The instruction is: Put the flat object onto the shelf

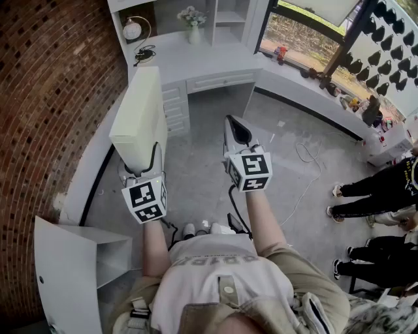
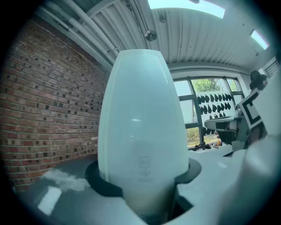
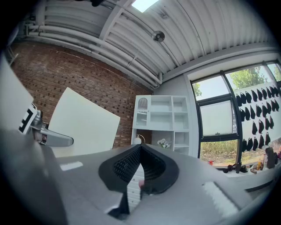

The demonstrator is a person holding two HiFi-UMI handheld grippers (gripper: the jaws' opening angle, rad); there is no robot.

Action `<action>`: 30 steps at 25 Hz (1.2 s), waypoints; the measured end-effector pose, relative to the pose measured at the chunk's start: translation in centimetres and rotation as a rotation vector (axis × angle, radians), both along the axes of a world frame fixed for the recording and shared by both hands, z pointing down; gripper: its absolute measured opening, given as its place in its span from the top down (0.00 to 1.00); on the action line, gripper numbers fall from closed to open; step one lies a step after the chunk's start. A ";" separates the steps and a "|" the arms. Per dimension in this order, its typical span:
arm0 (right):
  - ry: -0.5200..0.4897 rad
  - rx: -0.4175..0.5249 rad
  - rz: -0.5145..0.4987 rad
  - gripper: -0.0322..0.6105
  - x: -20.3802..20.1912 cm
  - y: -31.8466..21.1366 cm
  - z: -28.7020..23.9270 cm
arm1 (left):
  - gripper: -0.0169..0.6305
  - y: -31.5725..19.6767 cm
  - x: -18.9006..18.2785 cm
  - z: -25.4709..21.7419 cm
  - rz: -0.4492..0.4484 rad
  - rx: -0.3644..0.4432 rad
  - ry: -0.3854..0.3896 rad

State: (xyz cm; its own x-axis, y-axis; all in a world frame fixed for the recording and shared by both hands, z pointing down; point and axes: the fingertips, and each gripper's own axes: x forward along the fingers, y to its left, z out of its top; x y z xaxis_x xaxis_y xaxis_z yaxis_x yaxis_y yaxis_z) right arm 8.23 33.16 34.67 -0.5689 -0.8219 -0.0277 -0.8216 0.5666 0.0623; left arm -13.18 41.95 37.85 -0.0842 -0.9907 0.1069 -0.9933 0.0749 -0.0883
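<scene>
The left gripper (image 1: 140, 172) had the board (image 1: 138, 117) by its lower edge. The jaws stood a fair way apart, and the board filled the gap between them, clamped from both sides. It was a flat, cream-white panel standing upright out of the gripper, held up in the air over the floor (image 1: 209, 156) in front of the person. From the left gripper's own camera the panel rose straight out of the jaws and hid most of the room behind it.

The brick wall (image 1: 52, 98) ran along that side, close to the board. The shelf (image 1: 228, 16) was across the room in the far corner, a white unit rising above the bench (image 1: 196, 55), well apart from the board. A vase of flowers (image 1: 192, 19) stood on the bench at the shelf's foot, with a round clock (image 1: 132, 29) near the bench's left end by the bricks.

The right gripper (image 1: 236, 130) was beside the left one, held out level and pointing toward the shelf. Its jaws were pressed fully together with nothing in them, clear of the board.

Over at the right edge of the room, some people's legs (image 1: 366, 189) showed on the floor below the window (image 1: 307, 39).
</scene>
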 end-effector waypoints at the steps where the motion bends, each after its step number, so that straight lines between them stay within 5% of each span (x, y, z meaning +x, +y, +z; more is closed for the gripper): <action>1: 0.003 0.002 -0.001 0.95 0.1 -0.1 0.0 | 0.51 -0.1 0.1 0.1 0.000 -0.001 0.000; 21: -0.027 -0.027 -0.031 0.95 3.4 -3.4 0.8 | 0.51 -3.2 3.3 0.6 -0.027 0.002 0.013; 26: -0.302 -0.117 -0.089 0.94 6.3 -4.9 0.1 | 0.51 -5.1 4.4 0.5 -0.018 0.073 0.252; 30: -0.558 -0.259 -0.150 0.52 8.6 -6.3 1.1 | 0.51 -6.8 4.3 0.0 -0.013 0.204 0.581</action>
